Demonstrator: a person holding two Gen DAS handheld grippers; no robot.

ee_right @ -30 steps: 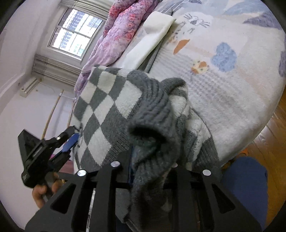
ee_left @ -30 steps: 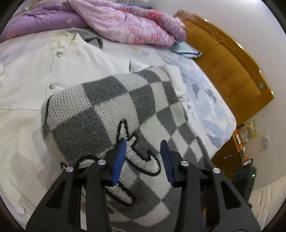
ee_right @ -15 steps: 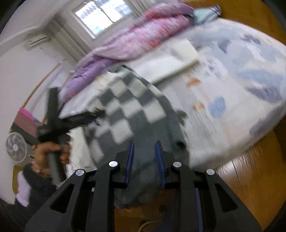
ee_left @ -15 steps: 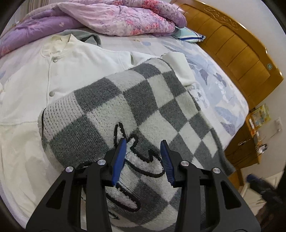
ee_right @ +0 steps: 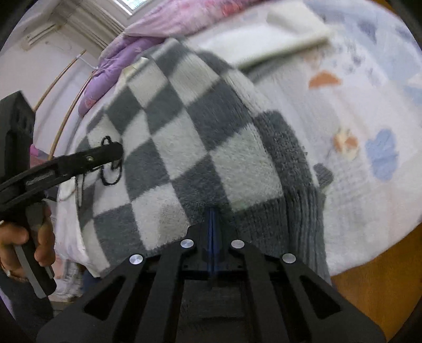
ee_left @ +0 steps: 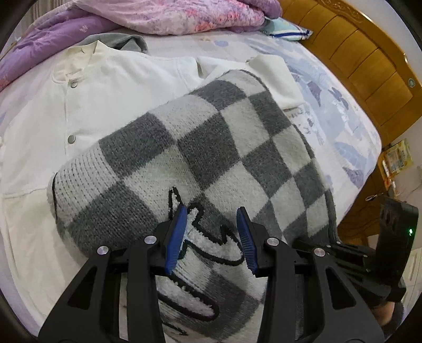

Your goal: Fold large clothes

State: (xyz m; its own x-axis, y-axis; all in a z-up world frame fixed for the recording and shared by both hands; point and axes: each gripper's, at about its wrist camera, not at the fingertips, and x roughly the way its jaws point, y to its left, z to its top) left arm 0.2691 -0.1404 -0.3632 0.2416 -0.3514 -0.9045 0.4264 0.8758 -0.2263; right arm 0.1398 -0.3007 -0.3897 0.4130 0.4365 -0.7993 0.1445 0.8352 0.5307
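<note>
Bed (ee_left: 329,110) with pale blue-print sheet. Purple-pink floral quilt (ee_left: 168,15) bunched at its far end, a striped pillow (ee_left: 287,31) just beside the quilt. Wooden headboard (ee_left: 369,66) along the bed's right side. Window (ee_right: 129,4) beyond the quilt, blurred. Possibly a nightstand below the headboard.

The bed (ee_left: 329,110) (cartoon-print sheet) carries a cream button-front jacket (ee_left: 113,105), a purple floral quilt (ee_left: 158,15) and a striped pillow (ee_left: 287,31).
</note>
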